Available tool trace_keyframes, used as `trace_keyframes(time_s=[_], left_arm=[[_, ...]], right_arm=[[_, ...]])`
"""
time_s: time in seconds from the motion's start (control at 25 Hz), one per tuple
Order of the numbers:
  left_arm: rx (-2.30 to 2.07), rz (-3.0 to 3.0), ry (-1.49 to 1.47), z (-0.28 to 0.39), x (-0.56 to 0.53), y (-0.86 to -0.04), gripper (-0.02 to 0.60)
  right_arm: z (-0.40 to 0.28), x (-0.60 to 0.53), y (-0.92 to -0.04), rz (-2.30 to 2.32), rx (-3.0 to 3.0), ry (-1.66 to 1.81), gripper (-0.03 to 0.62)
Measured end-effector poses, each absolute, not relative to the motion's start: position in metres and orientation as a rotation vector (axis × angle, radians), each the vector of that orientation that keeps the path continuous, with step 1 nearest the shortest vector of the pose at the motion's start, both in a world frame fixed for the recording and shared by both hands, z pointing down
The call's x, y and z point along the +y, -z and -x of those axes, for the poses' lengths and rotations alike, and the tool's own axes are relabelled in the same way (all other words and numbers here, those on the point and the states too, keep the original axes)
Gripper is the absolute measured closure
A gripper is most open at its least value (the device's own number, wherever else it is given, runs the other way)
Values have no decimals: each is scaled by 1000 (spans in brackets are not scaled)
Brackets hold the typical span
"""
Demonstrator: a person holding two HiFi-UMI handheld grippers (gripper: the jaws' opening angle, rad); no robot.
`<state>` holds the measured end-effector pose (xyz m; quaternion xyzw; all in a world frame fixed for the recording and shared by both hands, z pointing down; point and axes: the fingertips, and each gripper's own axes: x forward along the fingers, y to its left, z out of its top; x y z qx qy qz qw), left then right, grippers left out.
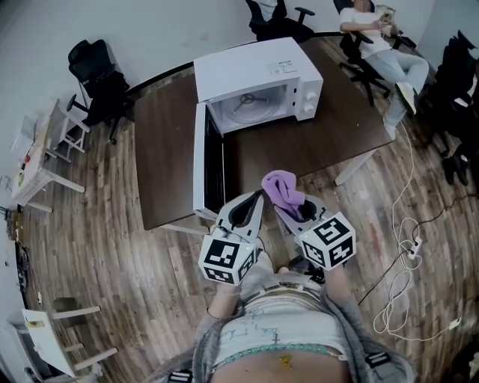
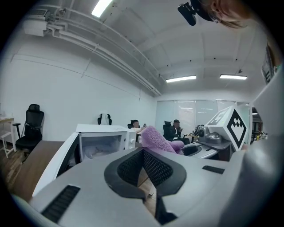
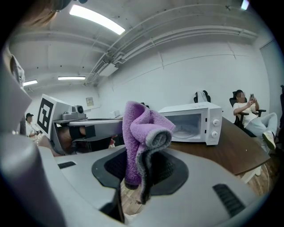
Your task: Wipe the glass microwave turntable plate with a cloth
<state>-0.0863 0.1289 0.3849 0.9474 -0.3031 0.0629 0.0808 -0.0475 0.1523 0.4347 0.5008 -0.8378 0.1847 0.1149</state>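
Note:
A white microwave [image 1: 258, 82] stands on a dark brown table [image 1: 168, 135], its door [image 1: 202, 161] swung open to the left. The glass turntable plate [image 1: 247, 105] lies inside the cavity, also showing as the plate [image 3: 186, 131] in the right gripper view. My right gripper [image 1: 290, 208] is shut on a purple cloth [image 1: 283, 188], which sticks up from the jaws as a folded cloth [image 3: 140, 137]. Beside it my left gripper [image 1: 253, 200] is shut with nothing in it [image 2: 143, 153]. Both grippers hover at the table's near edge, short of the microwave [image 3: 191, 119].
A seated person [image 1: 382, 45] and office chairs [image 1: 281, 19] are behind the table; another chair [image 1: 97, 78] stands at the left. A white side table [image 1: 41, 149] is at the far left. A cable [image 1: 400, 247] lies on the wooden floor at the right.

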Motion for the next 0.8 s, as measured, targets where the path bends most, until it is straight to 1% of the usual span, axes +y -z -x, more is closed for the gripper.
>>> trace_keyframes(time_s=[0.44, 0.8], left_arm=[[-773, -2873, -172, 76, 39, -387, 571], [-628, -2848, -189, 68, 20, -403, 571]], right_arm=[[44, 69, -433, -1580, -2389, -524, 473], [40, 43, -444, -1667, -2315, -564, 474]])
